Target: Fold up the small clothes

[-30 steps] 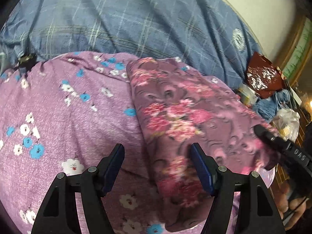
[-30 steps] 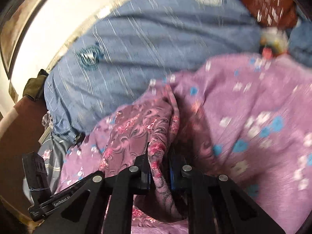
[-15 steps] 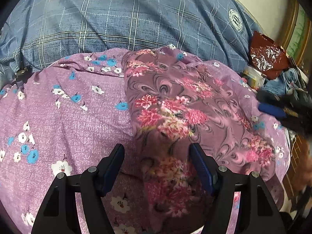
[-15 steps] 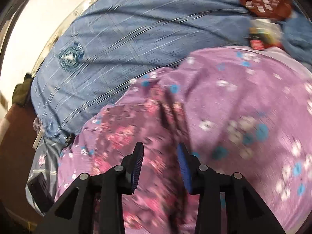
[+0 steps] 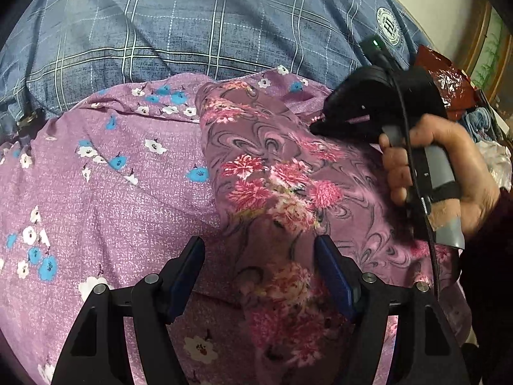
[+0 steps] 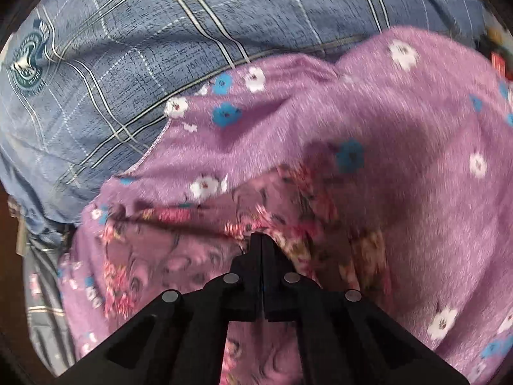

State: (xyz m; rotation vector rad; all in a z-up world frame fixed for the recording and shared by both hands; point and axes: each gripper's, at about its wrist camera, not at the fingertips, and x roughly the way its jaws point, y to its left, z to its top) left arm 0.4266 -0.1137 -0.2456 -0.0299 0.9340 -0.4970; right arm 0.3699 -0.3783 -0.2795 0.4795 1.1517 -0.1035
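A mauve garment with pink flowers [image 5: 288, 173] lies folded lengthwise on a purple cloth with blue and white flowers [image 5: 105, 192]. My left gripper [image 5: 260, 256] is open just above the garment's near end, one finger on each side of it. My right gripper [image 5: 317, 125] comes in from the right in a hand, its tips at the garment's far right edge. In the right wrist view the right gripper [image 6: 261, 240] has its jaws together with the garment's [image 6: 179, 256] edge at the tips; whether cloth is pinched I cannot tell.
A blue plaid bedcover [image 5: 192, 25] lies behind and under the purple cloth. At the far right are a dark red foil bag [image 5: 449, 83] and a heap of blue and white items [image 5: 490, 141].
The right gripper let go of the garment, opened, then moved to its far right edge and shut. The garment now lies flatter. The left gripper stayed open and shifted slightly forward.
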